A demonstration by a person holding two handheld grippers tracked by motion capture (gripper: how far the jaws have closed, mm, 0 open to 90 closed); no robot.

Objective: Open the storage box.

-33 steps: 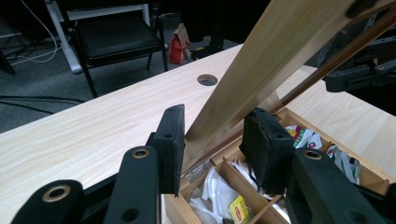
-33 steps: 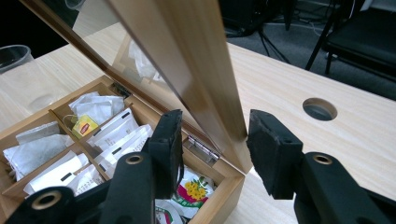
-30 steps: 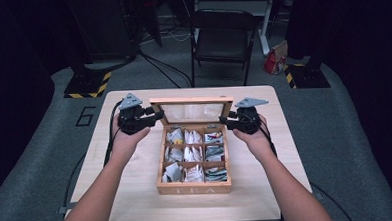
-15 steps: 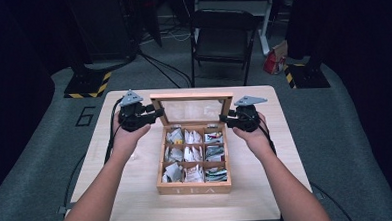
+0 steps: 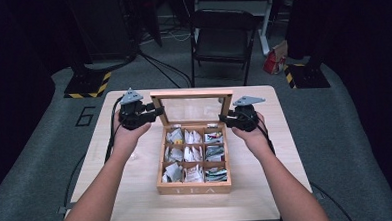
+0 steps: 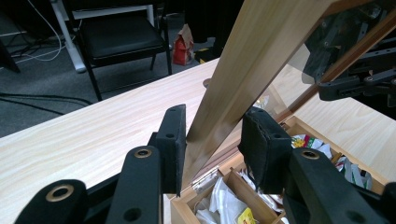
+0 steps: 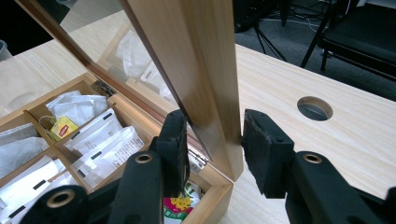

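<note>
A wooden tea box (image 5: 194, 189) stands mid-table, its compartments filled with several tea bags (image 5: 191, 156). Its glass-paned lid (image 5: 191, 94) is raised nearly upright. My left gripper (image 5: 156, 112) holds the lid's left side rail; in the left gripper view the rail (image 6: 233, 74) runs between the jaws of my left gripper (image 6: 212, 135), both pads against the wood. My right gripper (image 5: 223, 120) is at the lid's right rail. Its jaws have just been closing on that rail (image 7: 210, 70), and in the right gripper view my right gripper (image 7: 210, 135) has both pads on it.
The light wood table (image 5: 137, 183) has bare surface on both sides of the box and a round cable hole (image 7: 314, 108) behind the lid. A black folding chair (image 5: 221, 39) and a red bag (image 5: 274, 62) sit on the floor beyond the far edge.
</note>
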